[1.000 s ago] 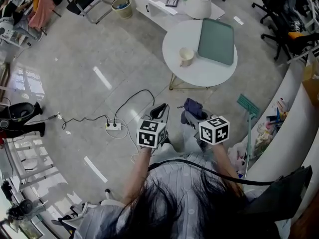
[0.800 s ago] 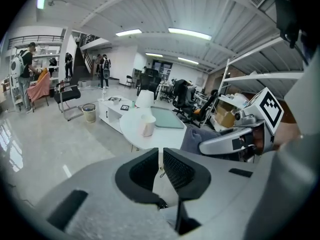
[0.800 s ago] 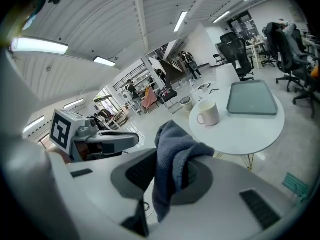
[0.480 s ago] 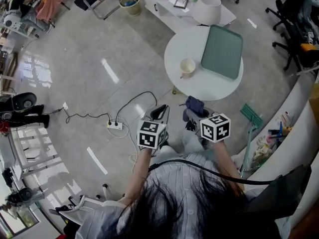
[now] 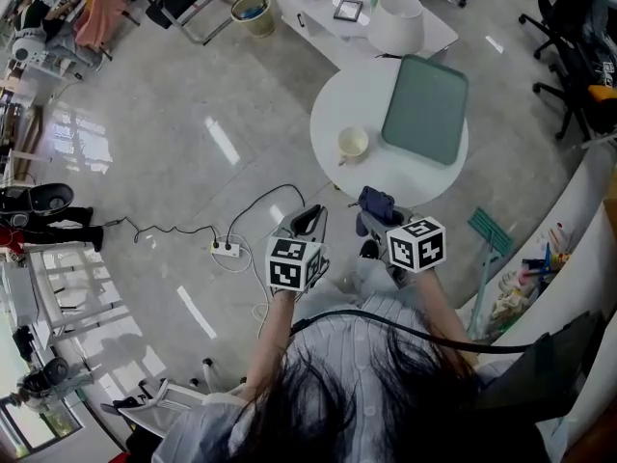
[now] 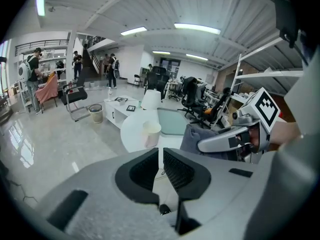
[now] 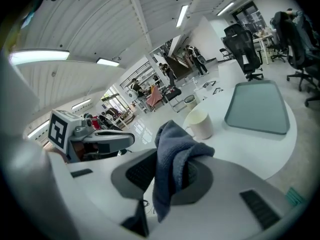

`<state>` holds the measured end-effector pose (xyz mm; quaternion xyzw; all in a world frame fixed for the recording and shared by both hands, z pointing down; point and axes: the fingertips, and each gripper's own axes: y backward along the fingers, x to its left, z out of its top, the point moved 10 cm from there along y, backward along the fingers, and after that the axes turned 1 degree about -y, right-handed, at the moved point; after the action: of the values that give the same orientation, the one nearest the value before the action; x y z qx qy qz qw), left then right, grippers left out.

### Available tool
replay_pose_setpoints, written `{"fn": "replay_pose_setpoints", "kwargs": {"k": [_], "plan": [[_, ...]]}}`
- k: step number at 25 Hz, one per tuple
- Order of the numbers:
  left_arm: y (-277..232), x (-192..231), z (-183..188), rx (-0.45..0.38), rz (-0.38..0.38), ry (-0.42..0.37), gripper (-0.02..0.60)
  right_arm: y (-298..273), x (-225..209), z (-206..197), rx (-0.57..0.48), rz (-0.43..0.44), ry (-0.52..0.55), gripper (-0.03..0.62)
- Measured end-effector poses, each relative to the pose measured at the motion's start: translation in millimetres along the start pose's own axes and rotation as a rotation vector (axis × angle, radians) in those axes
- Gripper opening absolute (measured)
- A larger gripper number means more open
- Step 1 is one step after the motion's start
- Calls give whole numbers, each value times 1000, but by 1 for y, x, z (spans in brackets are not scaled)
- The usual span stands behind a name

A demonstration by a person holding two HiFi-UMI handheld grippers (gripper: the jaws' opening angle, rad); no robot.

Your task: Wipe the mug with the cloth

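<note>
In the office, the mug [image 5: 352, 144] stands on the round table [image 5: 333, 104] ahead of your jaws: right gripper [image 7: 168, 171] clamps the cloth [image 7: 172, 143], left gripper [image 6: 160, 157] closed, empty.

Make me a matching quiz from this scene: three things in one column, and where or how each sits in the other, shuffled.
1. cream ceramic mug
2. grey-blue cloth
3. flat green tray

a. pinched in the right gripper
b. lies flat on the round white table
c. stands upright on that table

Pairs: 1-c, 2-a, 3-b
</note>
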<state>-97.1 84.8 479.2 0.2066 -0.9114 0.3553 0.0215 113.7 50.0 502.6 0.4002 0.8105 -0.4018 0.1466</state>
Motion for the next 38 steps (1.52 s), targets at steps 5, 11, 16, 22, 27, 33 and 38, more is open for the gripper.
{"fn": "replay_pose_setpoints", "kwargs": {"k": [5,11,16,22,27,33,38], "plan": [[-8,-7,2,8,16,4,41,0,-10,1,15,23,4,80],[-4,-7,3,16,37,10,41,-4,-11,-1,39,46,5,80],[-1,1,1,31,53,22,41,-11,-6,-2,59,62,5,80],[-14,8,9,39,33,3,41,-17,-14,1,62,44,-8,80],[-26,21,19,41,12,-18,41,-26,-21,9,61,22,-18,80],[-43,35,33,40,-21,-39,41,-39,-28,19,84,11,-19,80],[-53,45,42,48,-59,-76,41,-57,-28,25,121,17,-14,80]]}}
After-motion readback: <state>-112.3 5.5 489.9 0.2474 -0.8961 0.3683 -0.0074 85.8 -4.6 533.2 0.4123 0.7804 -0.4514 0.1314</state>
